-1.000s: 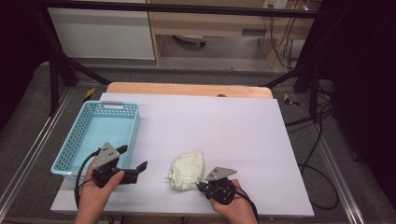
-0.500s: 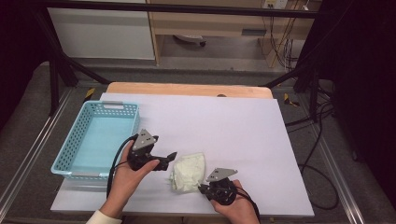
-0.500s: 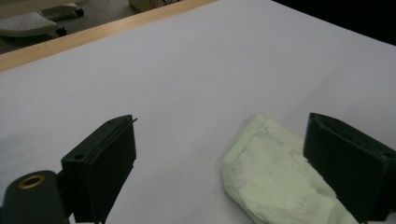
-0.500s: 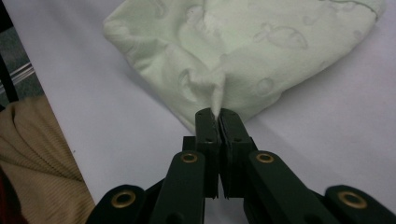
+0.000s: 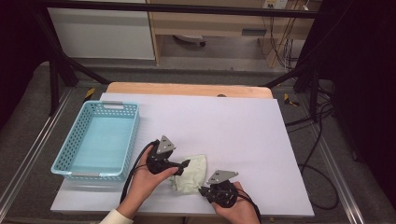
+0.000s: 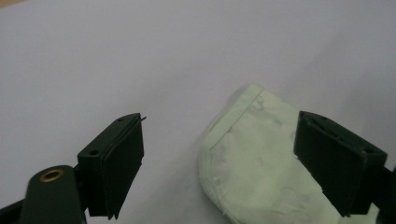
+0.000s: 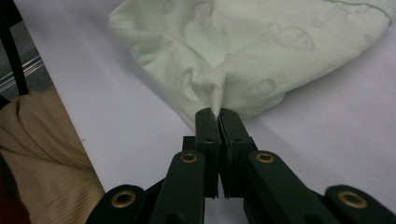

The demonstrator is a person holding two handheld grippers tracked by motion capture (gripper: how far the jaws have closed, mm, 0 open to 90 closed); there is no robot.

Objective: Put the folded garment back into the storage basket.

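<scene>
Cloth [image 5: 190, 173], pale green and crumpled, is lying on the white tabletop [image 5: 243, 130] near its front edge, right of the blue basket [image 5: 98, 140]. In the high view, the left gripper [image 5: 186, 164], beside the basket a second ago, is now reaching the cloth's left edge. In the left gripper view, its jaws are standing wide, having just been closing slightly, with the cloth [image 6: 261, 172] between them but unpressed. In the right gripper view, the right gripper [image 7: 218, 114] is pinching a fold of cloth [image 7: 252, 51], unmoved.
</scene>
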